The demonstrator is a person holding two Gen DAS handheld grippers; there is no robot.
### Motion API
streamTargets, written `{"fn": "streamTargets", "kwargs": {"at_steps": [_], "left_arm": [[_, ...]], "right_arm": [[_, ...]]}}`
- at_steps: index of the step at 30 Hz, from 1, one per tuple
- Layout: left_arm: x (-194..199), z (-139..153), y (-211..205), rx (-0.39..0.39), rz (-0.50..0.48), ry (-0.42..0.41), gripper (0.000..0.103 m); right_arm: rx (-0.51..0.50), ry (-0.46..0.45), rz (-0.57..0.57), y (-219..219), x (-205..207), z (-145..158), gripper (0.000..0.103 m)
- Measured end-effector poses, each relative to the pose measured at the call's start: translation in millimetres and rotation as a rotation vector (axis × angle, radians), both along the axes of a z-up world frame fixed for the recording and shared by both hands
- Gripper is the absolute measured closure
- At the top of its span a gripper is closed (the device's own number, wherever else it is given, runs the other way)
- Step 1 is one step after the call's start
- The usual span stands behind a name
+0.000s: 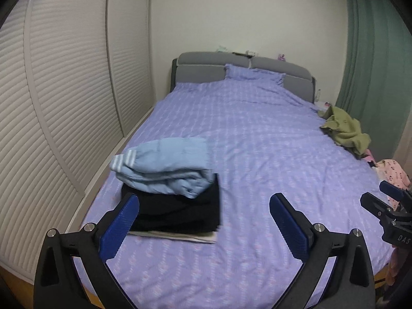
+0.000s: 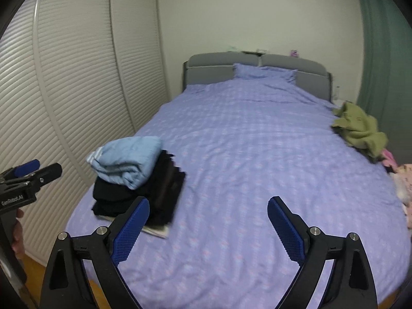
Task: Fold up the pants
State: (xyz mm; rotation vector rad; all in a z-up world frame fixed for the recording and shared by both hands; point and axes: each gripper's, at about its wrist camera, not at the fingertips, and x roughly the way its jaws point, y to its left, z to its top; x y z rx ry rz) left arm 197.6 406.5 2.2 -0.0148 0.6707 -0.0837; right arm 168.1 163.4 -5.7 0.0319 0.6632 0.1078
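One lilac bed (image 1: pixel 257 134) beside slatted doors (image 1: pixel 64 103).

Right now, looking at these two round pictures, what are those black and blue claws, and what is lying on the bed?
They are two hand-held grippers, with no robot arm behind them. A person carries one in each hand, and a fisheye camera on each looks forward along its fingers. One picture comes from the left gripper, the other from the right gripper. Both stand open and hold nothing. On the purple bedspread sits a stack of folded clothes: light blue pants on top of black garments. At the right edge lie unfolded clothes, an olive green garment and a pink one.
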Motion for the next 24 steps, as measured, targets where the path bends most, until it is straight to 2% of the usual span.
{"fn": "streamTargets", "kwargs": {"at_steps": [10,12,19,24], "left_arm": [[-111.4,15.6,-105.1,-0.003,-0.089,-0.070,0.000],[-134.0,18.3,-121.9,0.001,-0.095,-0.078,0.000],[-188.5,32.5,-162.6,0.000,-0.113,-0.079,0.000],[-216.7,41.9,-179.1,0.021,-0.125,-0.098,0.000]], "right_arm": [[0.019,-0.072,-0.051,-96.1,-119.8,21.5,0.008],[0.021,-0.085,-0.051,-109.6,-139.4,23.1,0.005],[0.020,-0.106,-0.058,-144.3,-196.9,30.8,0.005],[0.043,-0.122,-0.077,-161.0,-222.4,36.5,0.005]]}}
